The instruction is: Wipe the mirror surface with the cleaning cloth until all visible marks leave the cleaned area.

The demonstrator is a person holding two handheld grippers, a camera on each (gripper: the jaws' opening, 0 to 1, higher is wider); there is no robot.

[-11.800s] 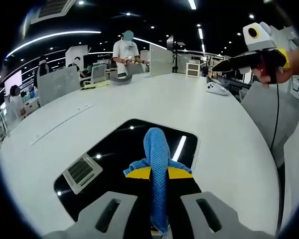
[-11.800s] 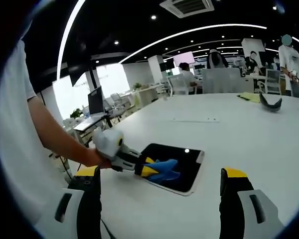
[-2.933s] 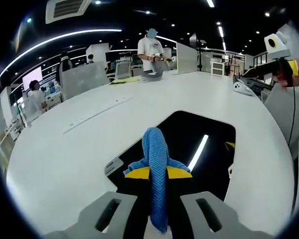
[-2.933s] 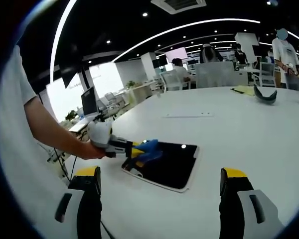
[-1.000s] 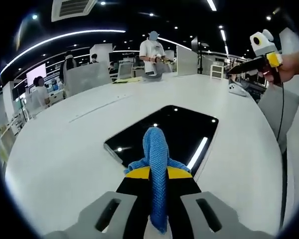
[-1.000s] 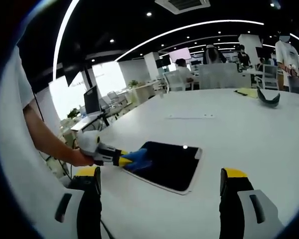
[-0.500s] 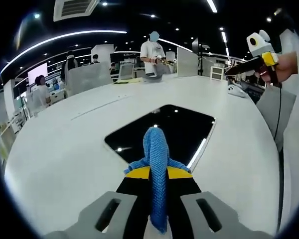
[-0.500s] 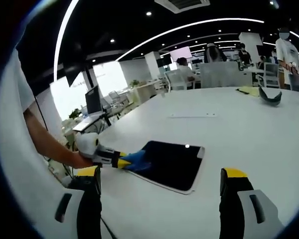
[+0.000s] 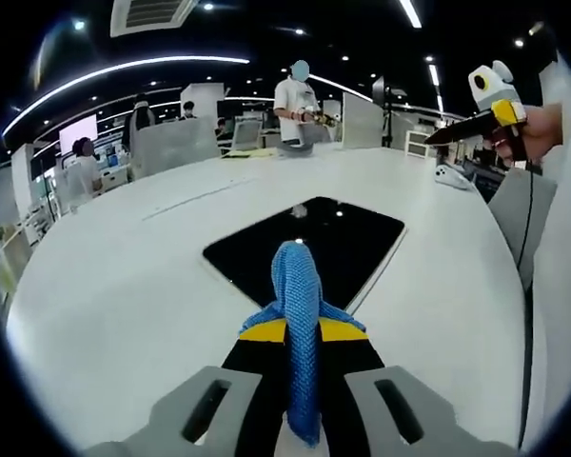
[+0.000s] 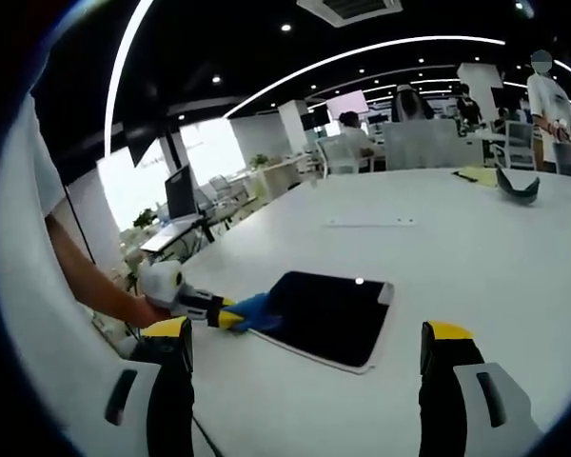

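We see both views lit evenly from above by long ceiling light strips (image 10: pixel 362 52) and small spot lamps against a dark ceiling, with a bright window (image 10: pixel 138 176) glowing washed-out in the right gripper view. The white table (image 9: pixel 124 276) reads bright, nearly blown out, with soft, faint shadows. The dark mirror (image 9: pixel 314 238) reflects small points of lamp glare. Straight lines bow strongly toward the edges from the fisheye lens. Close parts at the bottom look slightly soft; far background figures are small and low in detail.
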